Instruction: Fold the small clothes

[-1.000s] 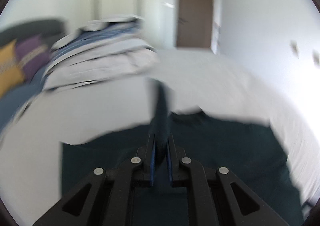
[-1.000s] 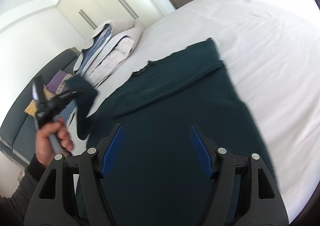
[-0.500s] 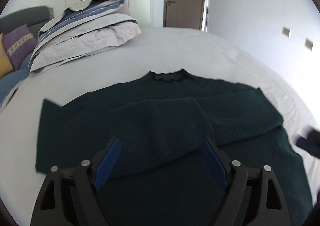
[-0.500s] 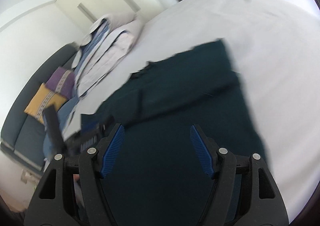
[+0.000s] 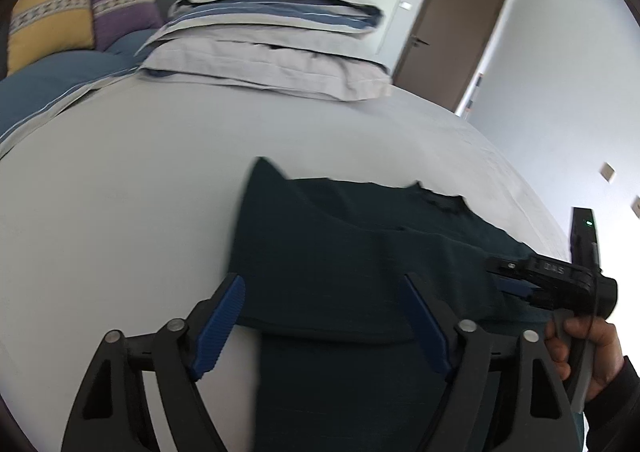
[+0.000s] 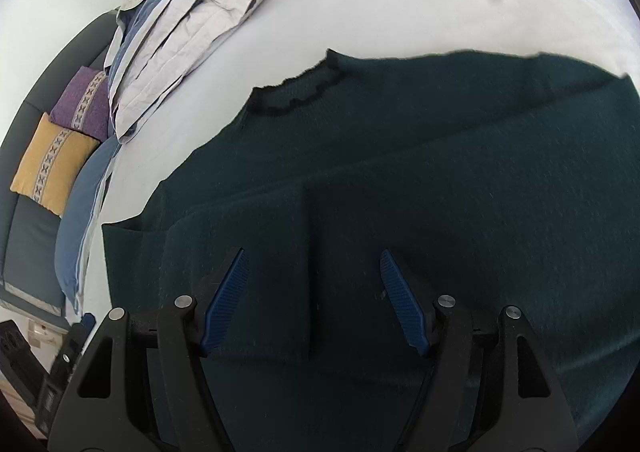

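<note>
A dark green knit sweater [image 6: 440,179], sleeves folded in, lies flat on the white bed [image 5: 120,211]. My left gripper [image 5: 324,328], jaws closing and empty, hovers over its edge. My right gripper [image 6: 316,300], wide and empty, hovers over its middle.

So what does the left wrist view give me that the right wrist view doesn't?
Only the left wrist view shows the brown door, the hand holding the right tongs, and the left tongs, closing over the sweater's edge with no pad on it. Only the right wrist view shows the ribbed collar clearly. Both show the dark green knit sweater on the white bed, stacked grey-blue bedding, and yellow cushion.
</note>
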A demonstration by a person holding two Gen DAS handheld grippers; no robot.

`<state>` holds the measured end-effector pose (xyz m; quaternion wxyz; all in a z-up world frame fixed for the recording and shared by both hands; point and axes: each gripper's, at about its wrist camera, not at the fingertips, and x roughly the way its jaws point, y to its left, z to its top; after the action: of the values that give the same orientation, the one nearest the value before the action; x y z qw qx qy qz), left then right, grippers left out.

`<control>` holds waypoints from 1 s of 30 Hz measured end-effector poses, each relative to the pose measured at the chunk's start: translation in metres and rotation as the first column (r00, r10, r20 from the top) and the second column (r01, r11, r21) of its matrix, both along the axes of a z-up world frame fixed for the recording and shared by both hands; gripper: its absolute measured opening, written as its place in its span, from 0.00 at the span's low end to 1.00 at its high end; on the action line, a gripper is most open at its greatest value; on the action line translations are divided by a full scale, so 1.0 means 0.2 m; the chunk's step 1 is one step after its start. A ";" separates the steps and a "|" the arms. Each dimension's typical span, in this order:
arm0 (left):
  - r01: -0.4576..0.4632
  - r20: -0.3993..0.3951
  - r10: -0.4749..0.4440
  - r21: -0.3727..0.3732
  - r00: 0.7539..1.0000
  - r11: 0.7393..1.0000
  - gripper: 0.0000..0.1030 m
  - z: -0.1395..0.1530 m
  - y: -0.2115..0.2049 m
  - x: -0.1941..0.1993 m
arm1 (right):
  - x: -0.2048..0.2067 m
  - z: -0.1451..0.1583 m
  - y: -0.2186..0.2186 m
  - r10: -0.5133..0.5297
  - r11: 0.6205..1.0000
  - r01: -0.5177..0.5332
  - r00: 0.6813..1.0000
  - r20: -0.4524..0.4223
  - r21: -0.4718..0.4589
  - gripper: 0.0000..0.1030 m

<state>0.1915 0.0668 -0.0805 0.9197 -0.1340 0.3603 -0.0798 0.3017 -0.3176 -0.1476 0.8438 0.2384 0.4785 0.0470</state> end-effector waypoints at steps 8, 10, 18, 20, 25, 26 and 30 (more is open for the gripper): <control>-0.071 -0.019 0.070 -0.047 0.997 0.996 0.68 -0.01 0.16 0.08 | 0.05 0.03 0.15 0.104 0.989 -0.102 0.995 0.007 -0.103 0.06; -0.081 -0.014 0.080 -0.047 0.997 0.996 0.68 0.00 0.19 0.10 | 0.00 0.09 0.14 0.100 0.990 -0.096 0.994 0.033 -0.108 0.06; -0.093 -0.042 0.092 -0.026 0.995 0.995 0.68 -0.02 0.19 0.22 | -0.10 0.19 -0.06 0.040 0.995 -0.033 0.997 0.066 -0.095 0.05; -0.091 -0.080 0.087 -0.044 0.993 0.995 0.68 -0.05 0.19 0.26 | -0.10 0.14 -0.11 0.018 0.992 -0.015 0.999 0.026 -0.126 0.05; -0.087 -0.133 0.085 -0.007 0.987 0.996 0.67 -0.11 0.15 0.36 | -0.15 0.09 -0.19 -0.021 0.995 0.024 0.999 0.032 -0.096 0.06; -0.081 -0.154 0.081 0.008 0.985 0.997 0.67 -0.12 0.14 0.40 | -0.16 0.09 -0.19 -0.014 0.995 0.018 0.999 0.035 -0.102 0.06; -0.083 -0.185 0.091 0.052 0.979 0.995 0.67 -0.15 0.12 0.54 | -0.14 0.11 -0.19 0.007 0.989 0.000 0.999 0.045 -0.147 0.06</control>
<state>0.2995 0.0912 -0.1110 0.8872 -0.1361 0.4404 -0.0186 0.2735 -0.3558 -0.1262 0.8697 0.1736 0.4616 0.0186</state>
